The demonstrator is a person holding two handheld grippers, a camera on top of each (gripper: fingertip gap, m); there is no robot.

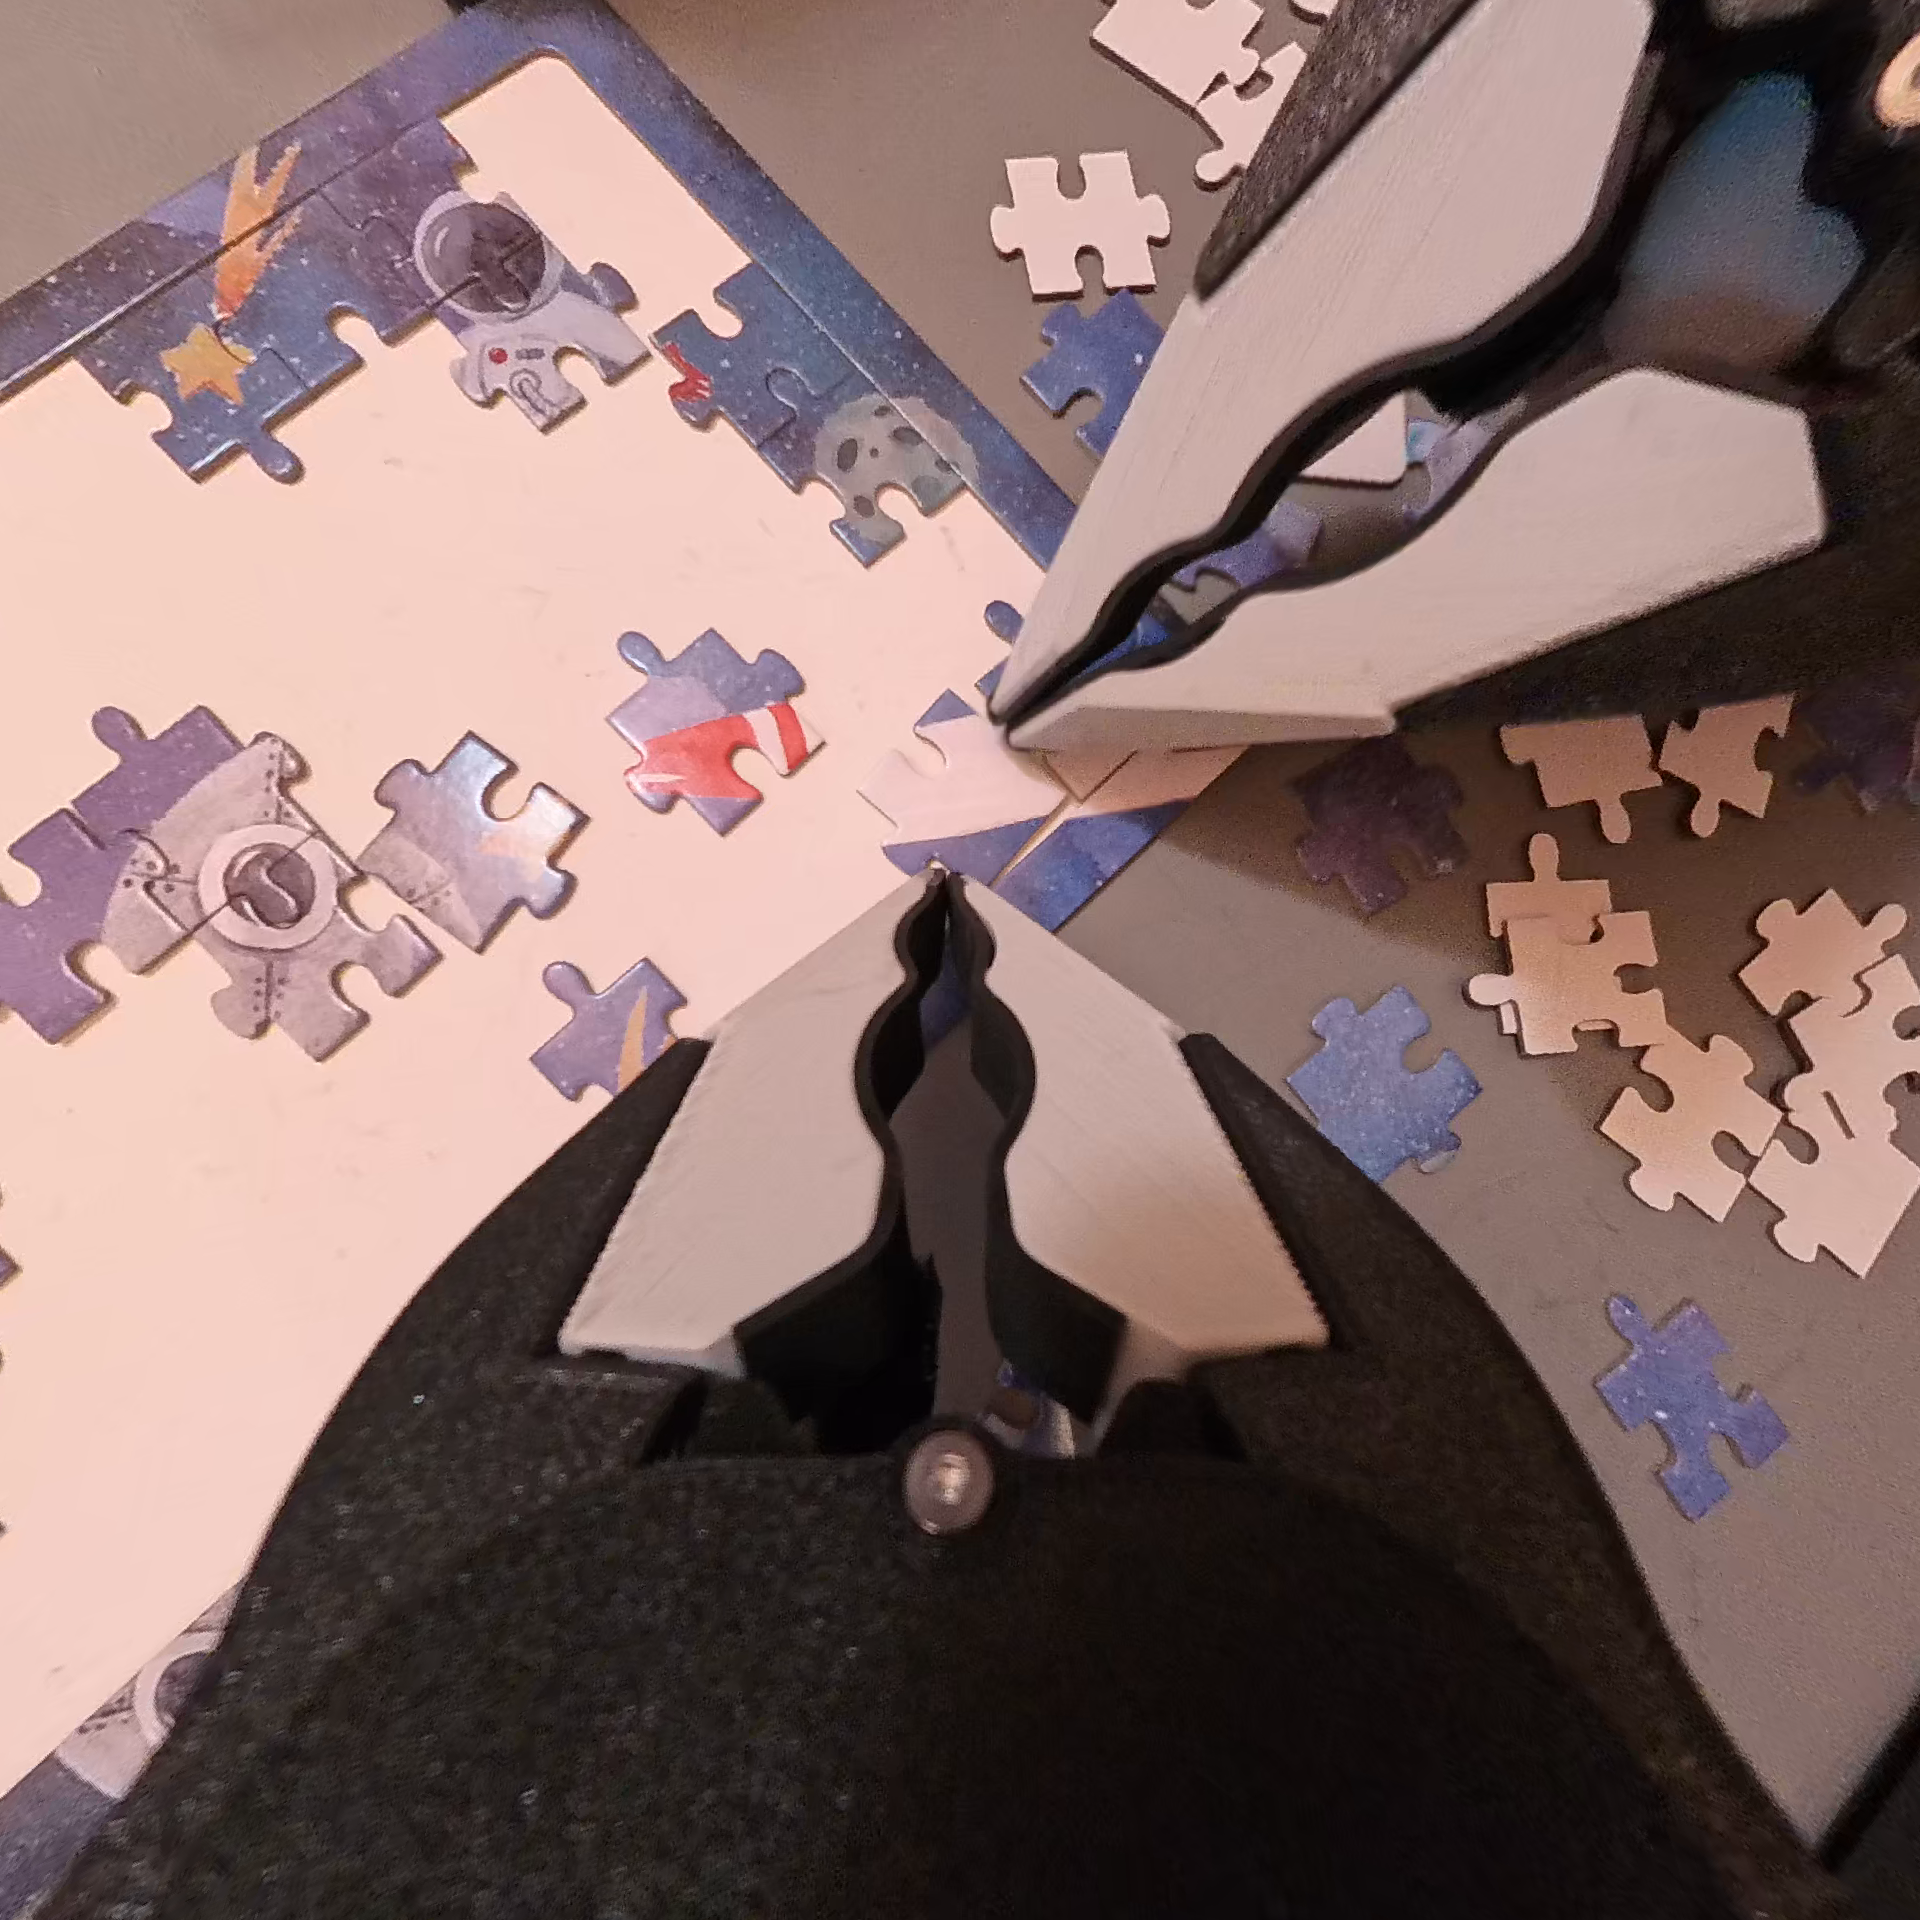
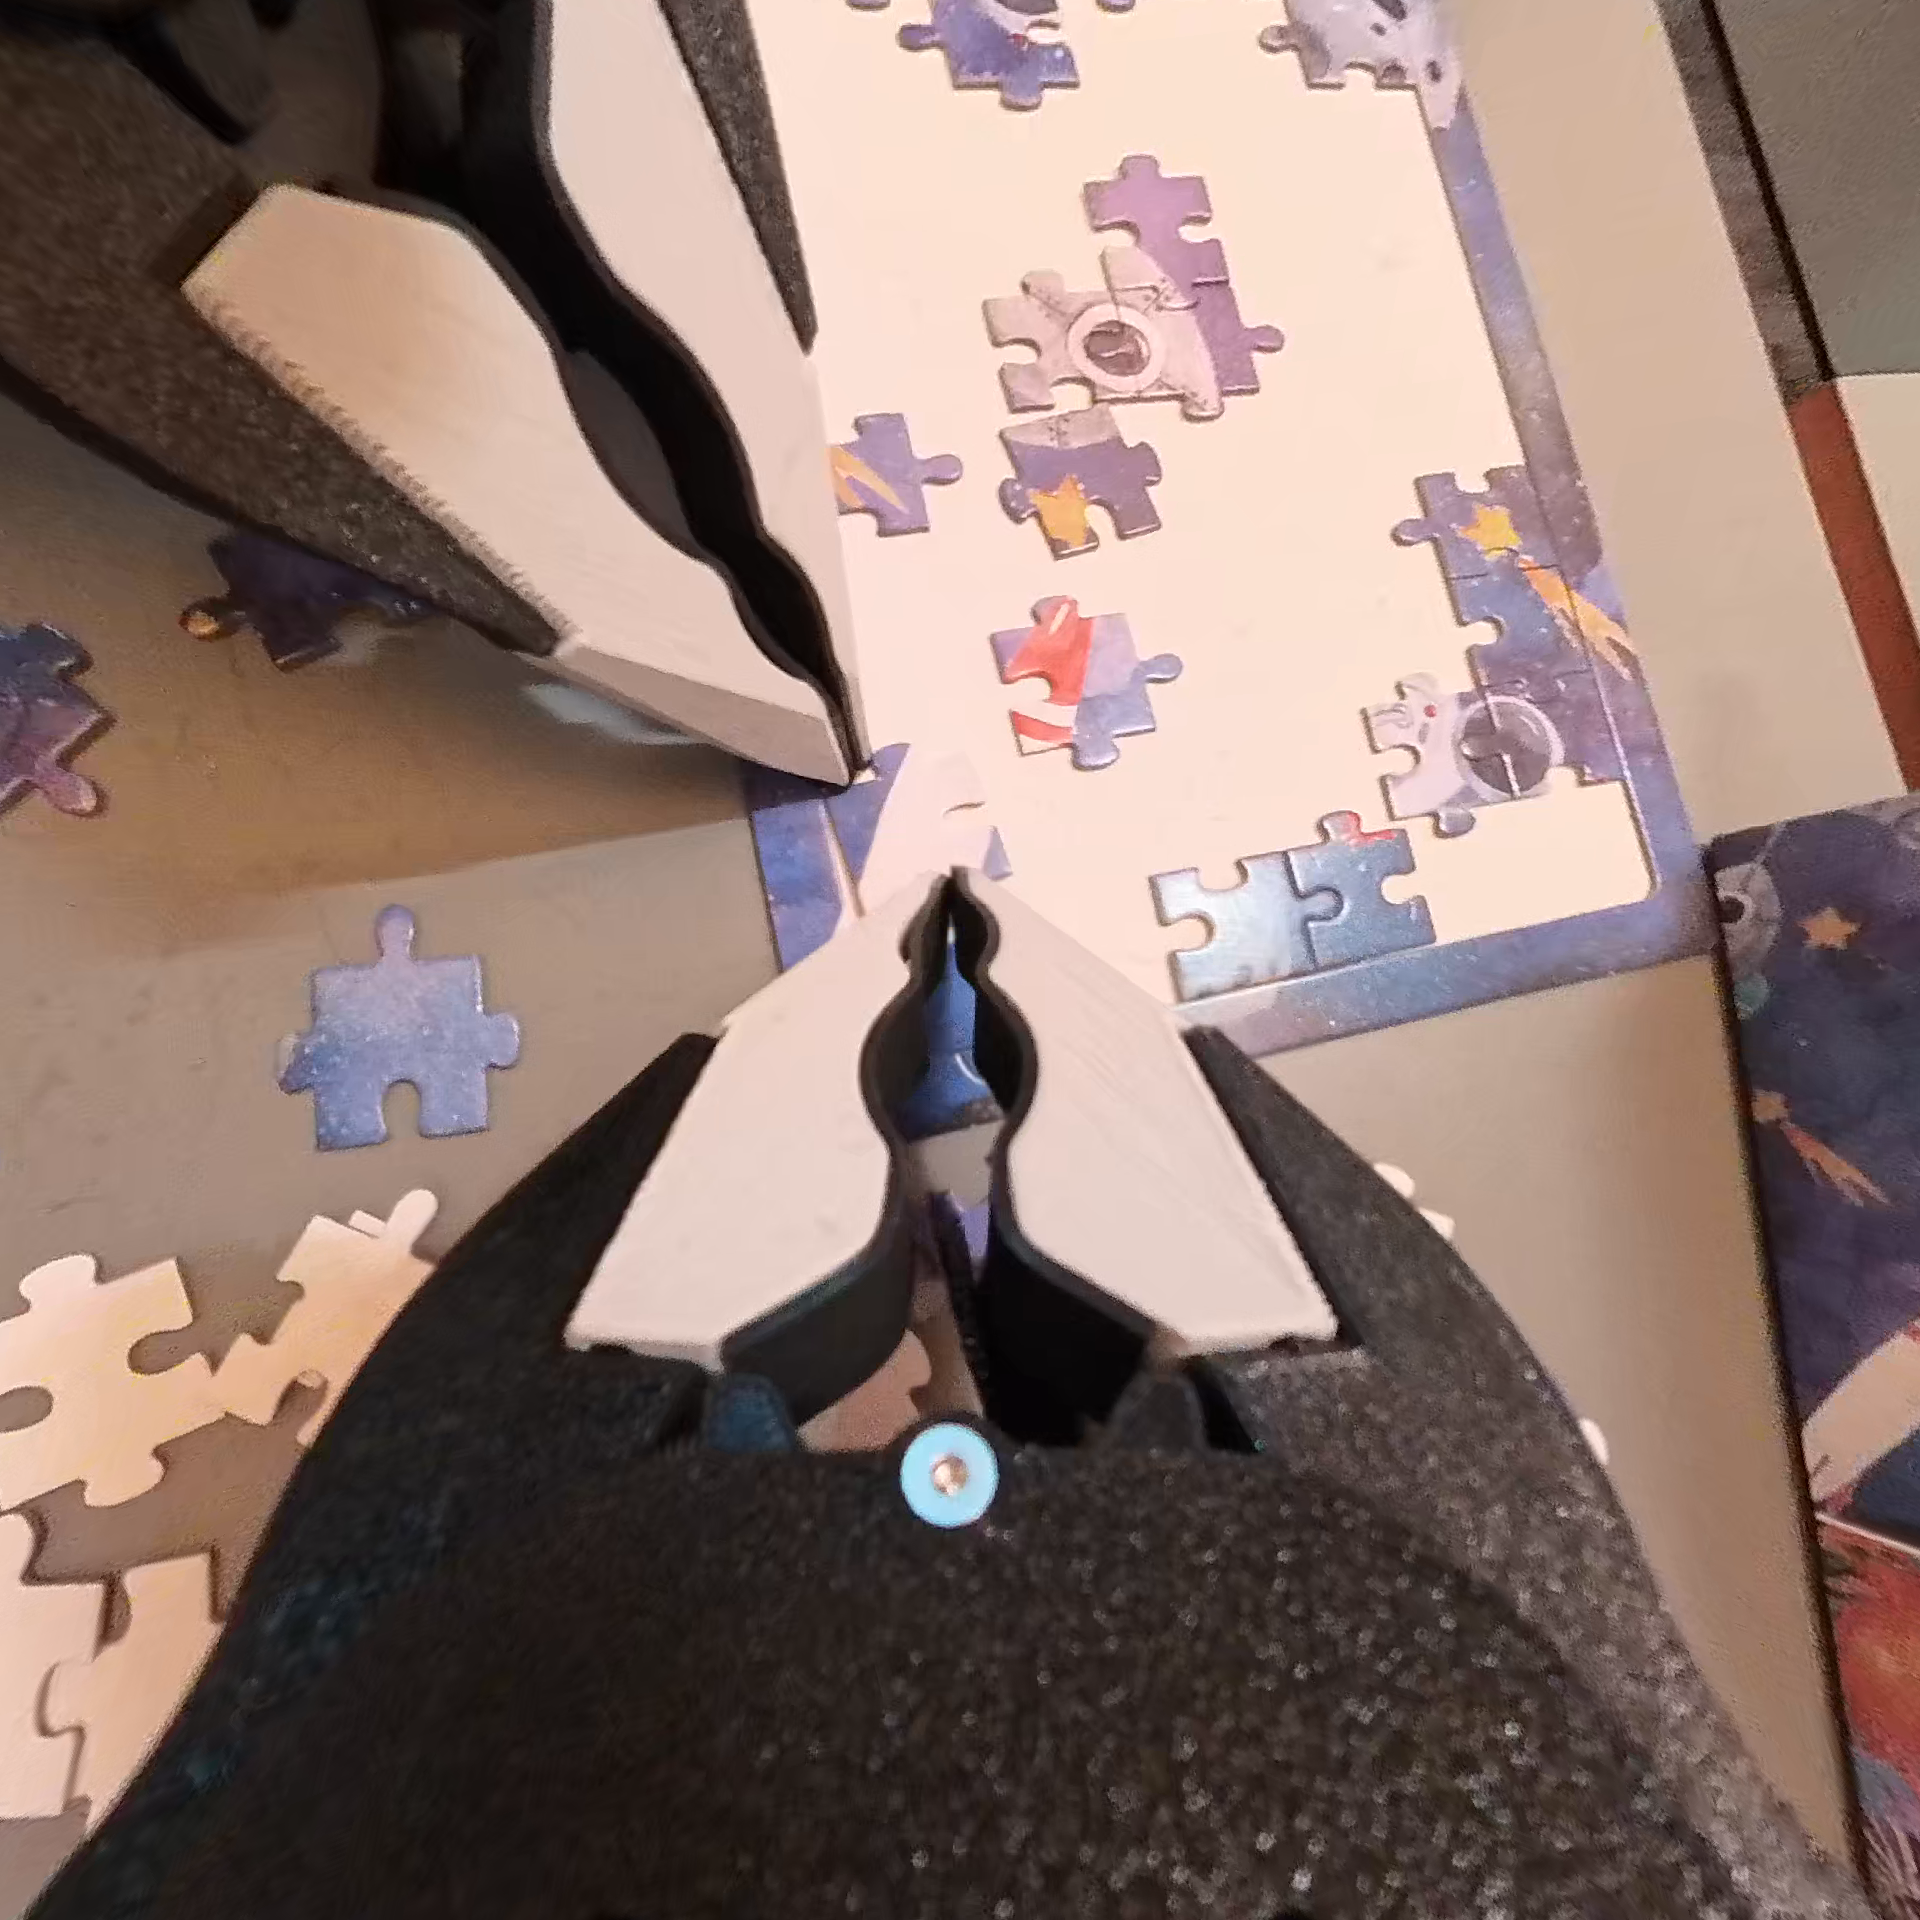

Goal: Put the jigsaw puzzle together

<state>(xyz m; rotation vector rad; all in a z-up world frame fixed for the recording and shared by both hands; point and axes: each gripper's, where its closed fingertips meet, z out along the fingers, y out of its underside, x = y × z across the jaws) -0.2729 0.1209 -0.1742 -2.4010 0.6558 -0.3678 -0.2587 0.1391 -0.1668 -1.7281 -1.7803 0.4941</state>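
Pressing both sets of closed fingers onto one pale, glare-washed puzzle piece (image 1: 961, 774) at a corner of the blue-rimmed puzzle tray (image 1: 904, 343), I seem to be seating it. My left fingers (image 1: 943, 878) are together and hold nothing; my right fingers (image 2: 948, 881) are together too, tips on the piece. To do this well, I should slide it flush against both rims, then press flat. Inside the tray I count three joined clusters and four single pieces. More loose pieces, mostly face-down, lie scattered on the desk (image 1: 1299, 1403) beside the tray's edge.
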